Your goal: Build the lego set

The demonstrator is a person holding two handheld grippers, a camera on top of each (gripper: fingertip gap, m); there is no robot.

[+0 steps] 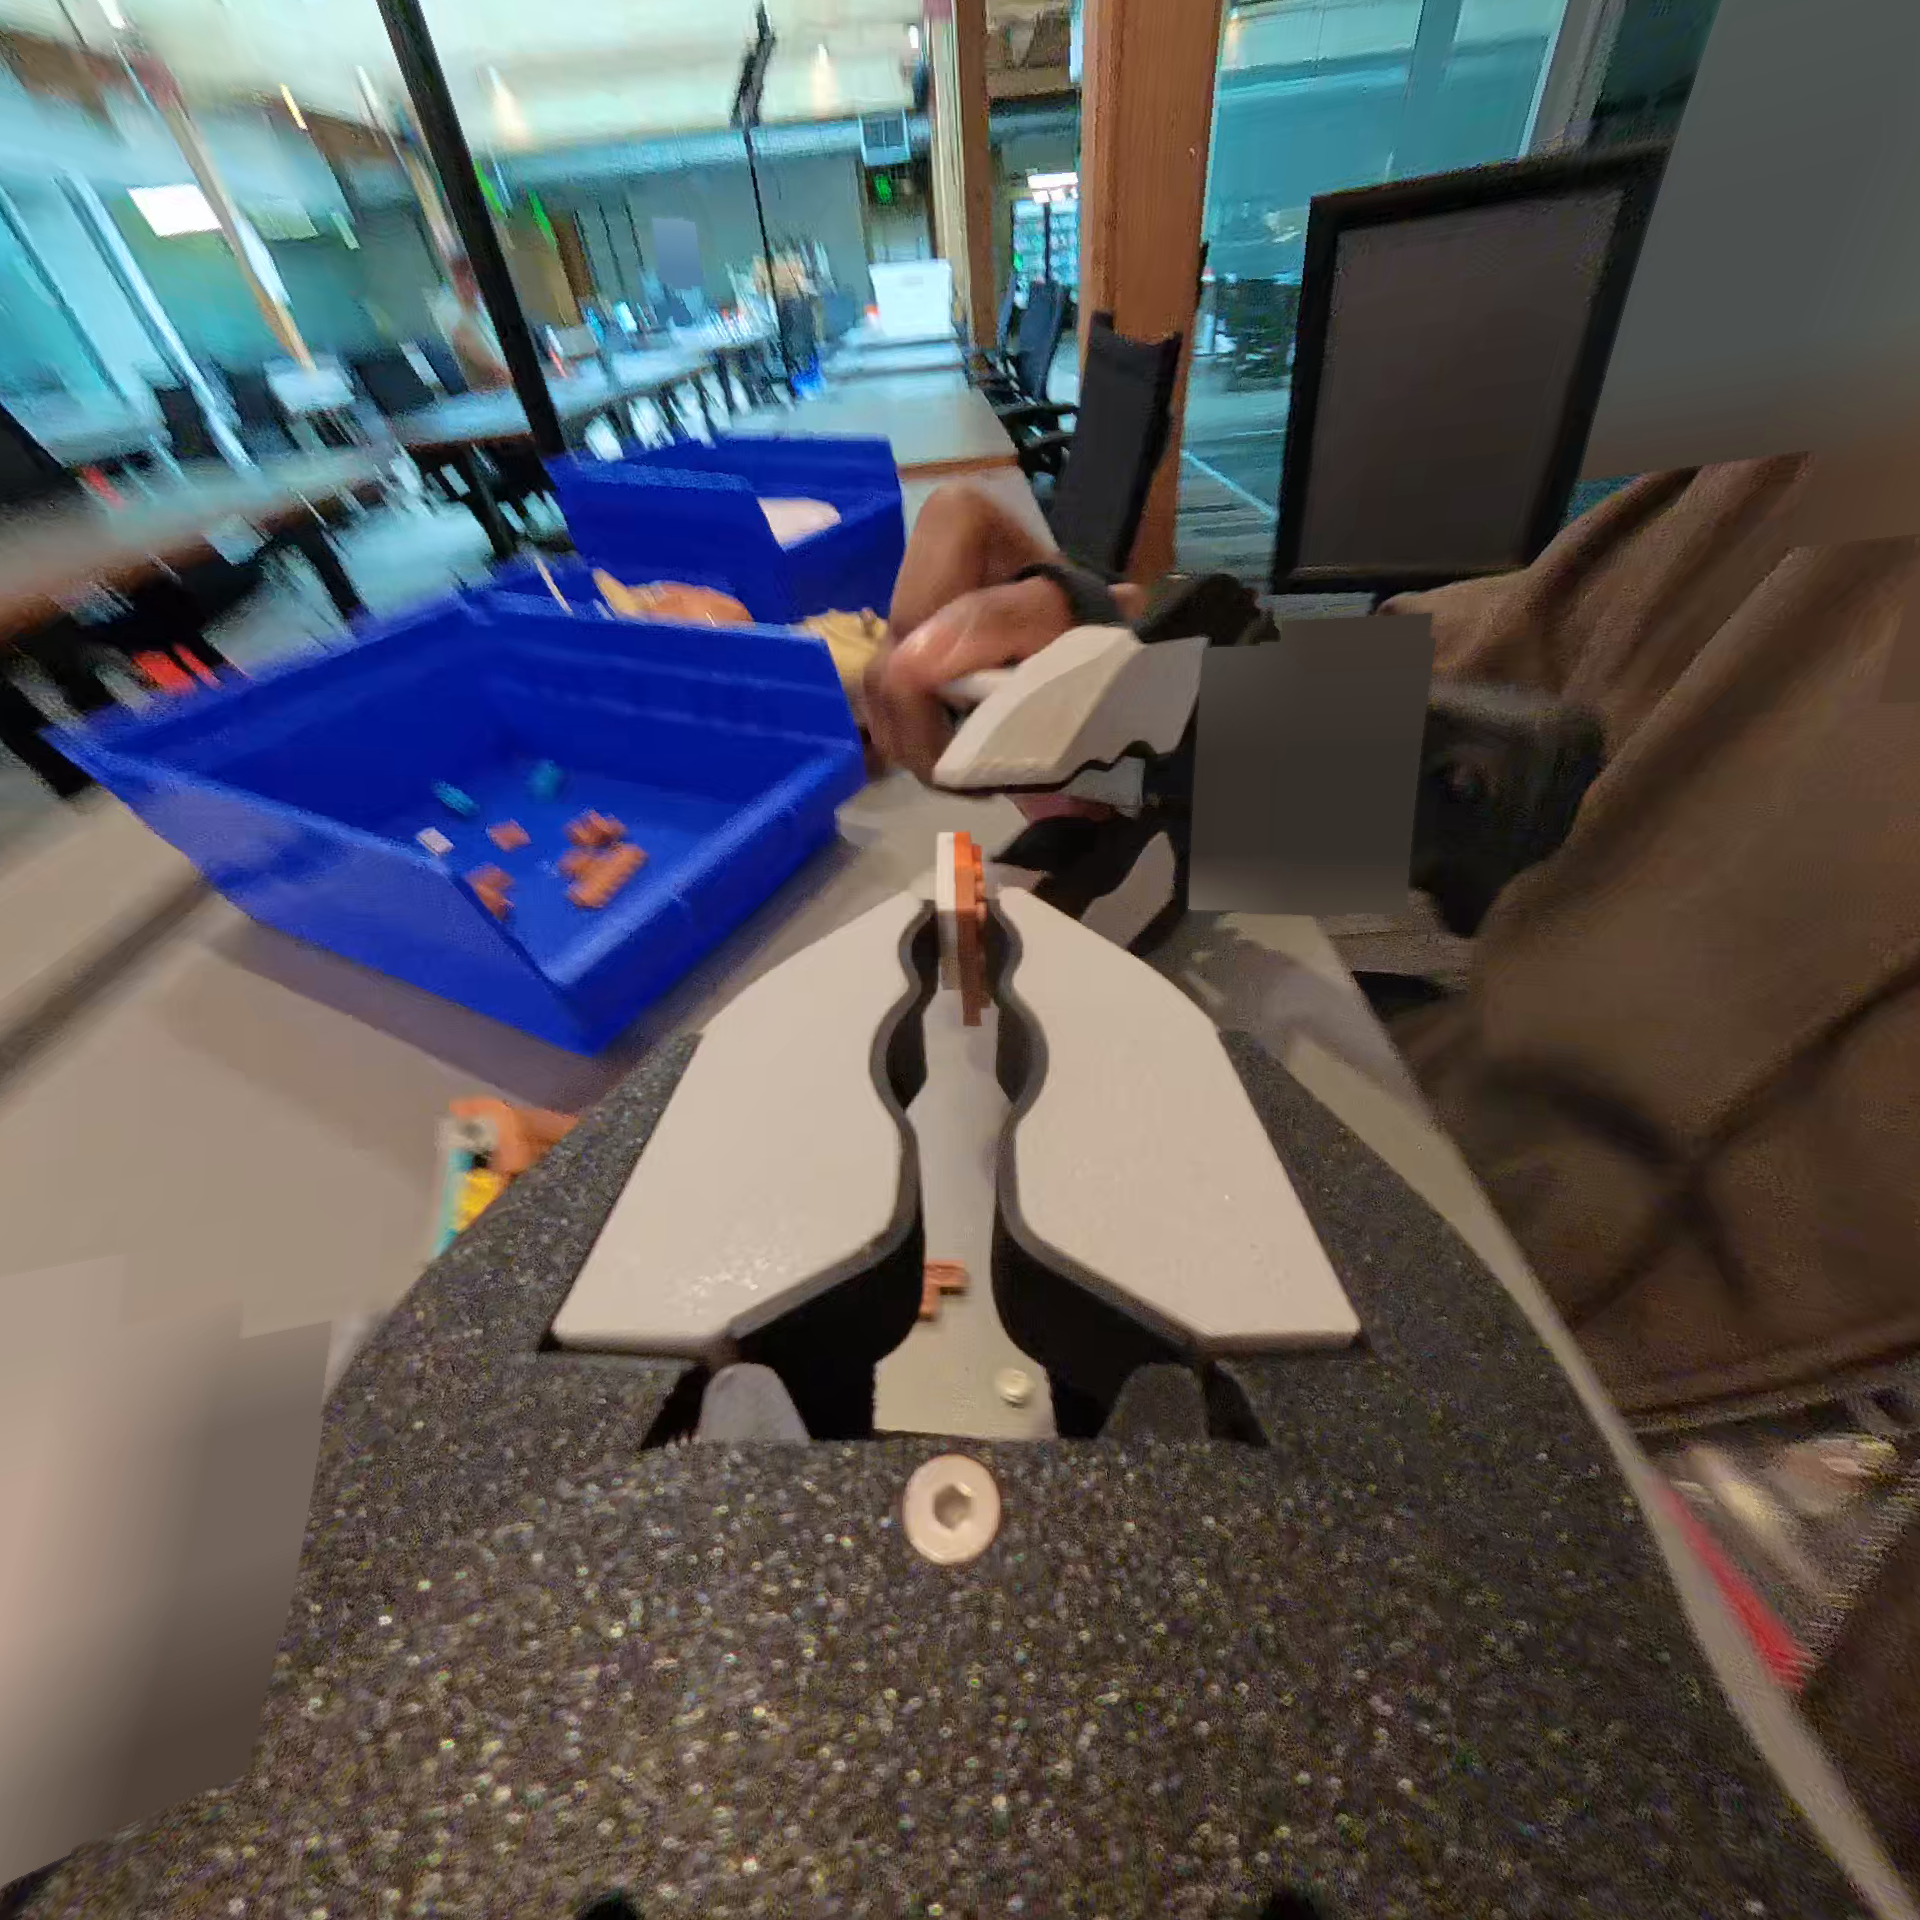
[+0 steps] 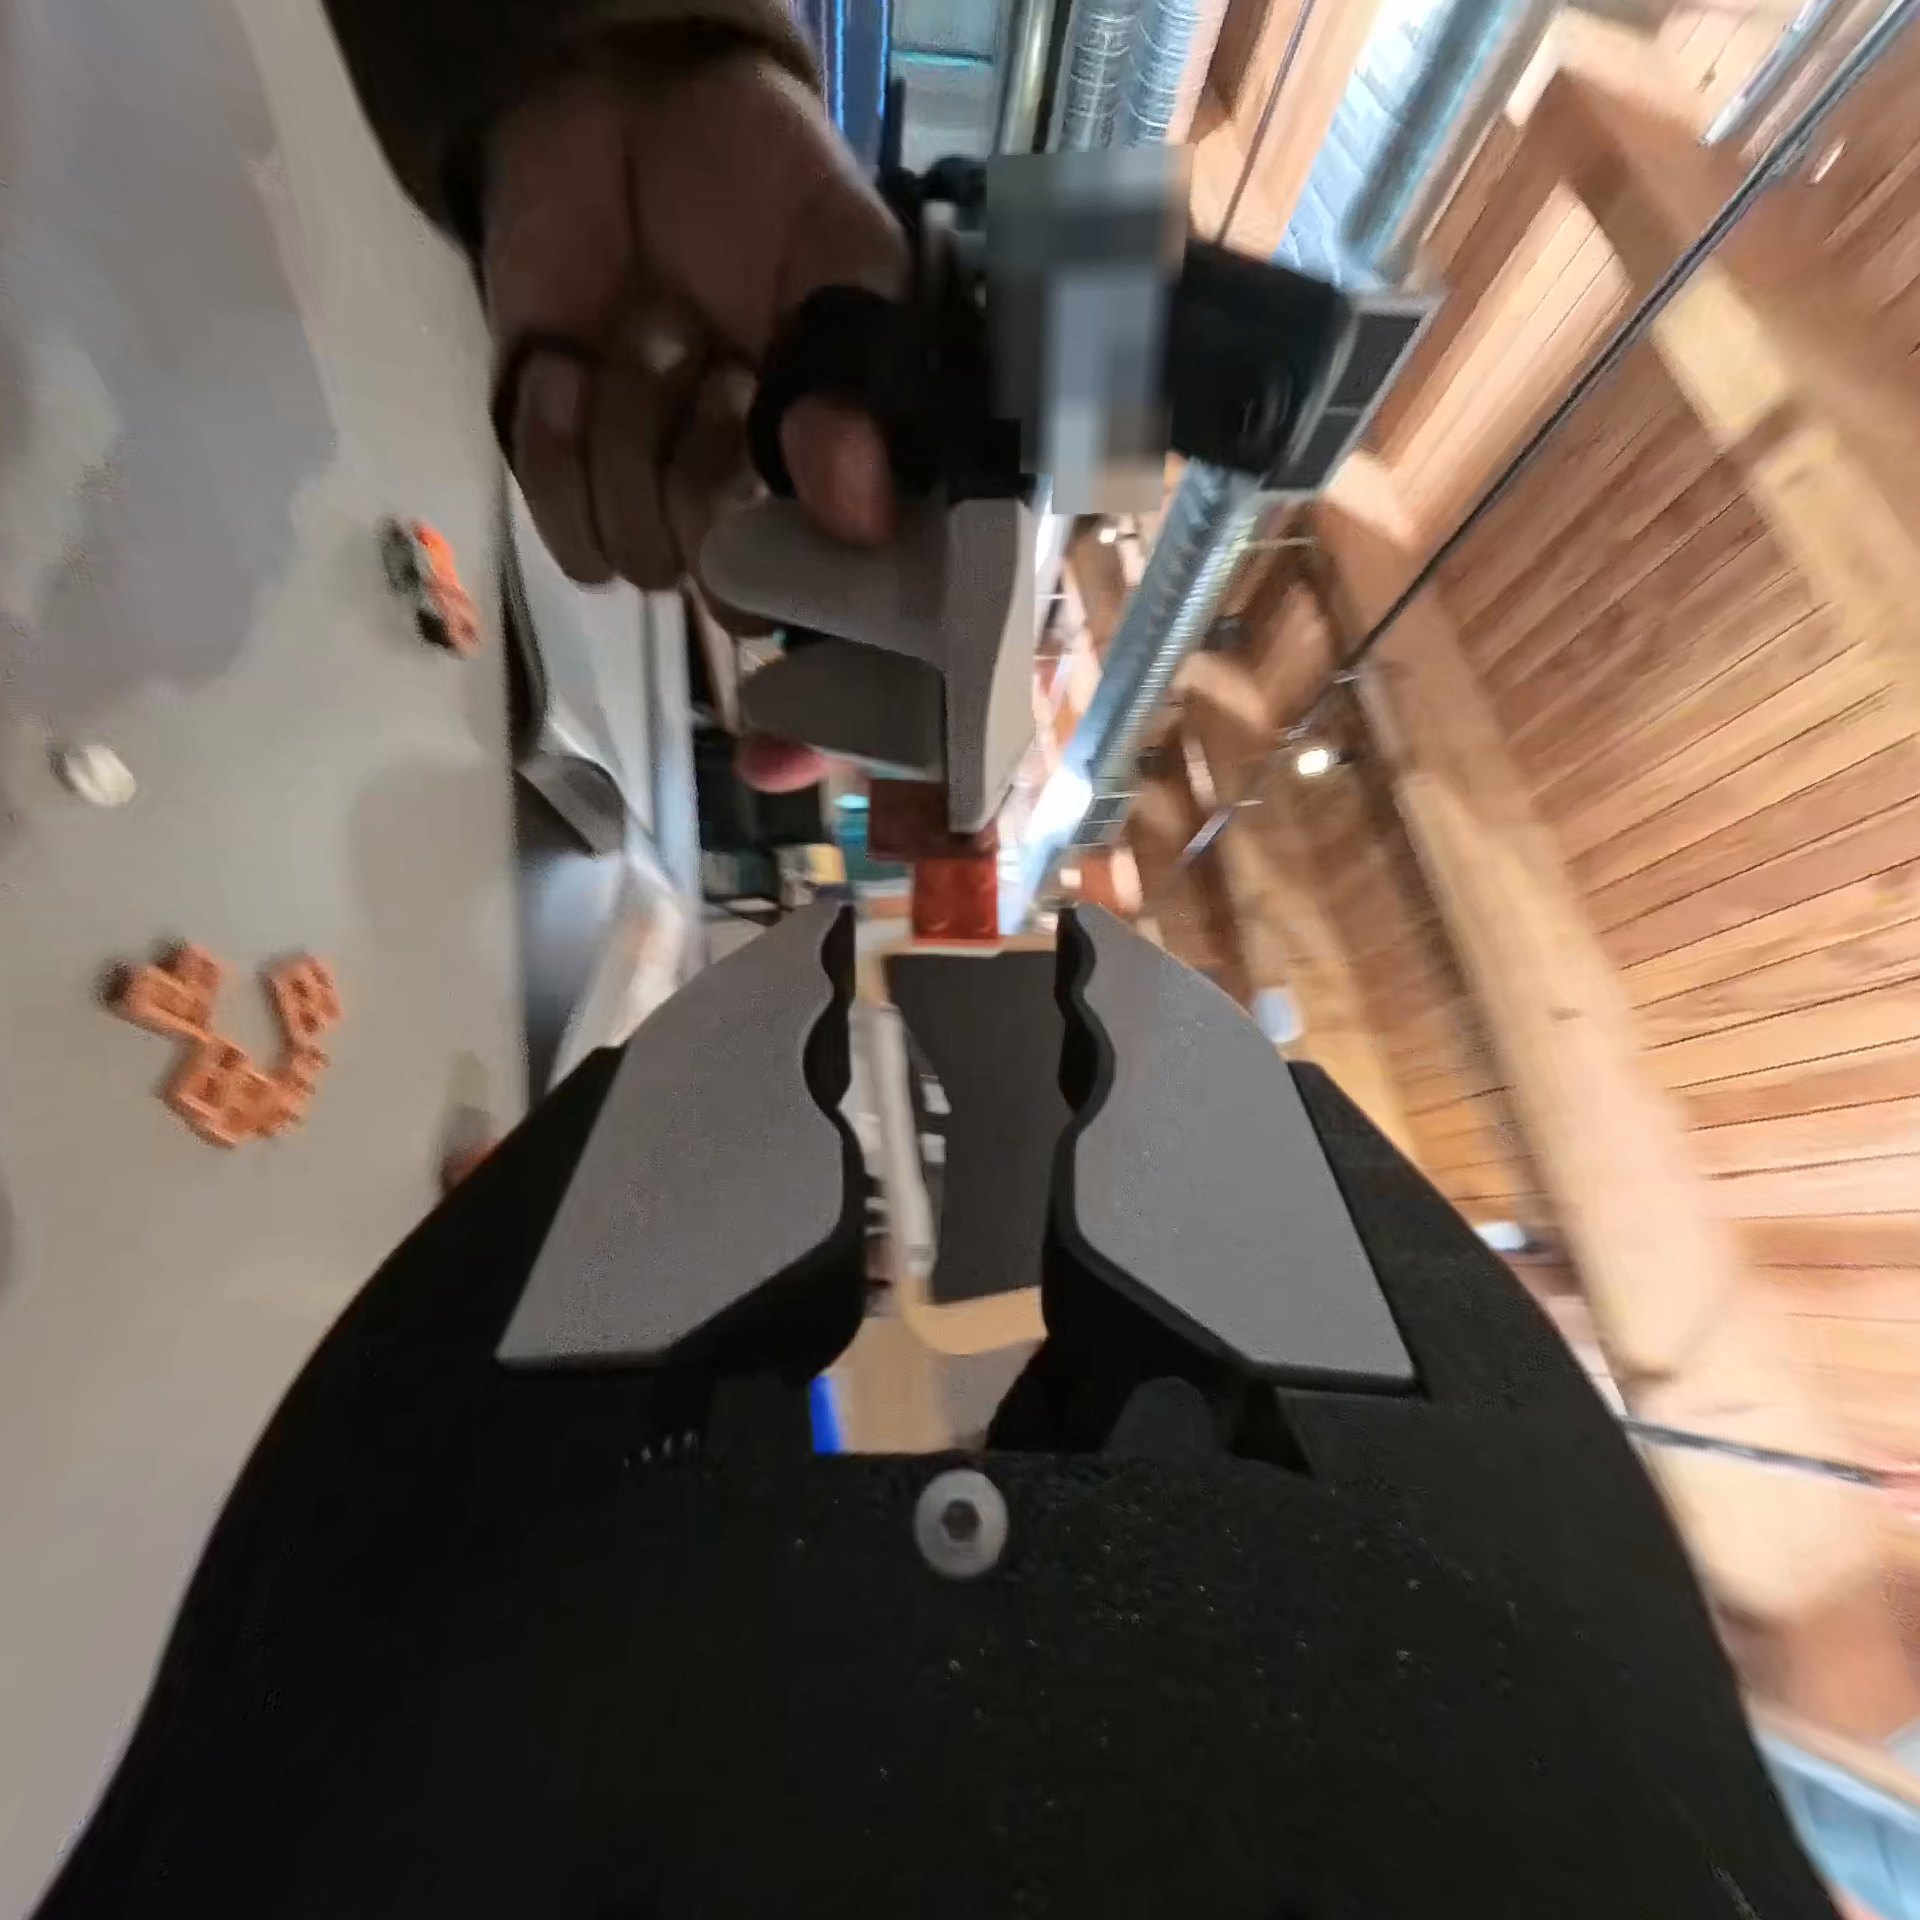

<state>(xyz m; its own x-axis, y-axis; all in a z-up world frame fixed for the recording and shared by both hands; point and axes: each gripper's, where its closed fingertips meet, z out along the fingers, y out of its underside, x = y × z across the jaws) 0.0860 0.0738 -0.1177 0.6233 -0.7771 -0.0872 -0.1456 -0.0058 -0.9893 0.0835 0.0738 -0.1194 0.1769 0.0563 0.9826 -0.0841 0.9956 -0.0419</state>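
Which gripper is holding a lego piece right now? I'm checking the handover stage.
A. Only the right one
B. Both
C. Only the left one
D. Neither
C. The left gripper is clamped on an orange and white lego piece at its fingertips, while the right gripper stands open with nothing between its fingers, facing that piece.

Small orange-and-white lego assembly [image 1: 964, 914] stands upright, pinched between claw tips.
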